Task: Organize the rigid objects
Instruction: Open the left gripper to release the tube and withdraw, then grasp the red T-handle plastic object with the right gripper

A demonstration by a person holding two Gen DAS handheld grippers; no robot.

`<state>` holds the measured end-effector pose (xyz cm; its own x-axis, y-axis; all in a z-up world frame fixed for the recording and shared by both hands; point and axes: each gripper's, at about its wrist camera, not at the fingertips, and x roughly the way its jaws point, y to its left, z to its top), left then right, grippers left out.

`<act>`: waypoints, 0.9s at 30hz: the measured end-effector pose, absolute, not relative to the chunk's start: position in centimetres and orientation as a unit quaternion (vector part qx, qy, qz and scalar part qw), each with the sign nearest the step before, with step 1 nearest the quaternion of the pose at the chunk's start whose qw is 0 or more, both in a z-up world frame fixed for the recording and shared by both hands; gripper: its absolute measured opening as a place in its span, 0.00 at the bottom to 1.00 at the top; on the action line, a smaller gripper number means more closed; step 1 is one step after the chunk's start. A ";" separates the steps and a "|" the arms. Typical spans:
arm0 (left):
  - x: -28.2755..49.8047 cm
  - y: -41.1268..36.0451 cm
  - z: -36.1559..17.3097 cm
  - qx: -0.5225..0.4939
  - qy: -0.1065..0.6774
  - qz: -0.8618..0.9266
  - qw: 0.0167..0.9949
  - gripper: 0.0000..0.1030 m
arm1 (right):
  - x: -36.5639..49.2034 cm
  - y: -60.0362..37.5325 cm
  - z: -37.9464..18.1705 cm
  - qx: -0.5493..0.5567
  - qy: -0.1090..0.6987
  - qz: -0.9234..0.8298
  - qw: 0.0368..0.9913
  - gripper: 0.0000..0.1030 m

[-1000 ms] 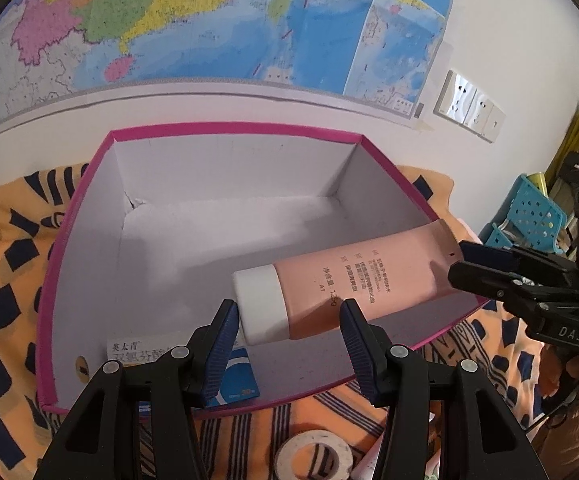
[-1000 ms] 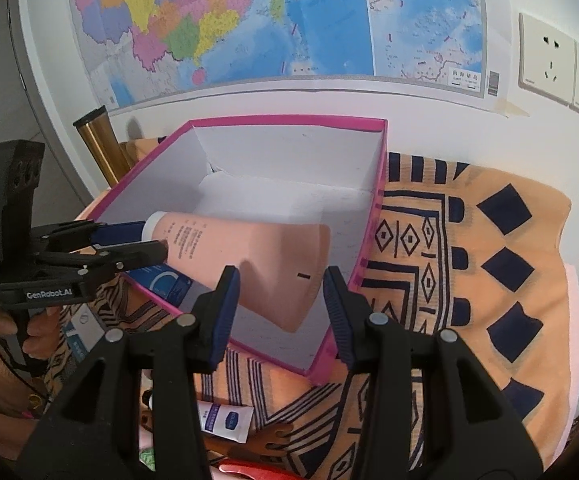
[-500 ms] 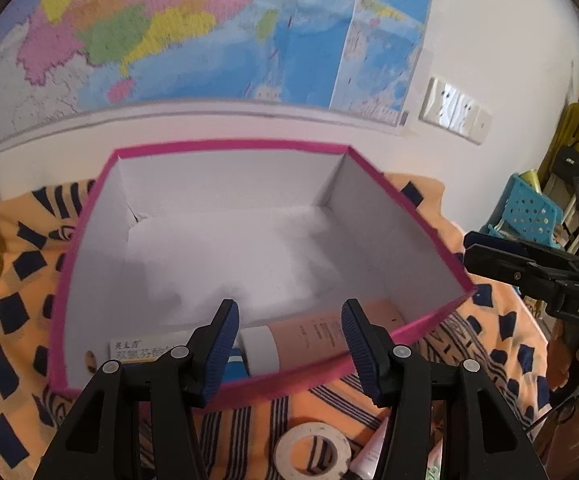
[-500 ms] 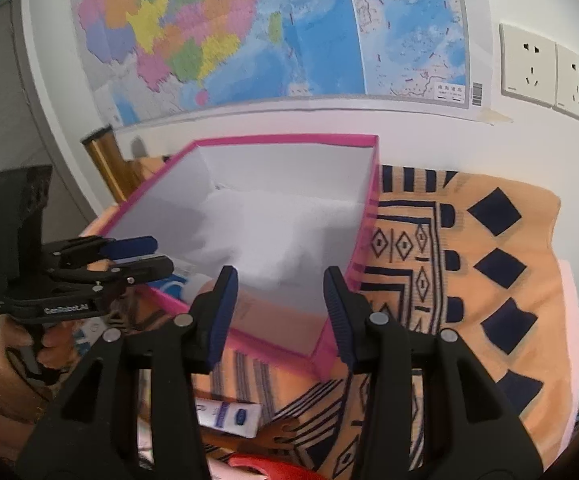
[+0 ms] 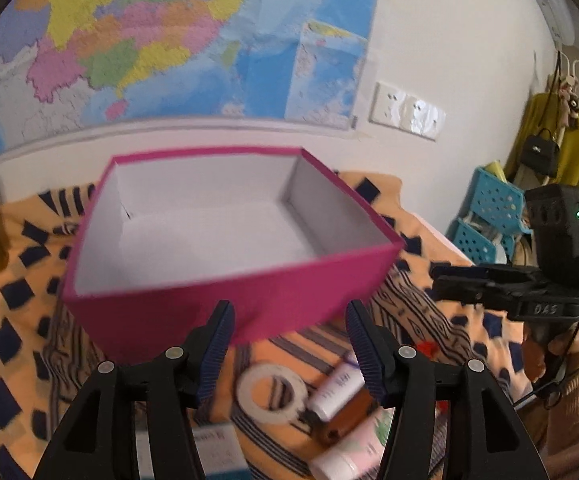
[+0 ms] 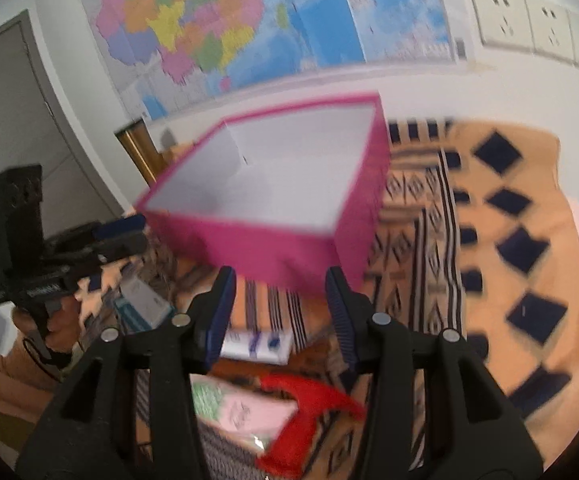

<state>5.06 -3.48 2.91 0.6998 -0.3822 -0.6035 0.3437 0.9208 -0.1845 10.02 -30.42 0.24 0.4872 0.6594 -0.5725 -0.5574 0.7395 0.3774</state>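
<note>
Nothing is held between the opening jaws of the left gripper (image 5: 288, 344); the right gripper (image 6: 278, 312) is likewise parted and empty. Both have been drawn back from the pink box (image 5: 193, 312), inside which the peach tube, held a second ago, is now hidden. "DAS" is read on the right gripper; other labels are perhaps too blurred.

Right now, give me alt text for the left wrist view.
The left gripper, jaws opening and empty, faces a pink box on a patterned cloth. Below lie a tape roll and tubes; the right gripper is at right.
</note>
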 end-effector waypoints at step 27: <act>2.8 -7.6 -1.4 -0.028 0.392 -0.247 0.886 0.57 | 7.0 -30.6 -7.6 0.067 0.483 0.326 0.810 0.31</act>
<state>2.77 -7.61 -1.40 0.5716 -0.4596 -0.6798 0.4150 0.8766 -0.2437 7.02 -30.62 -7.58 0.3202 0.5932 -0.7387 -0.4630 0.7782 0.4243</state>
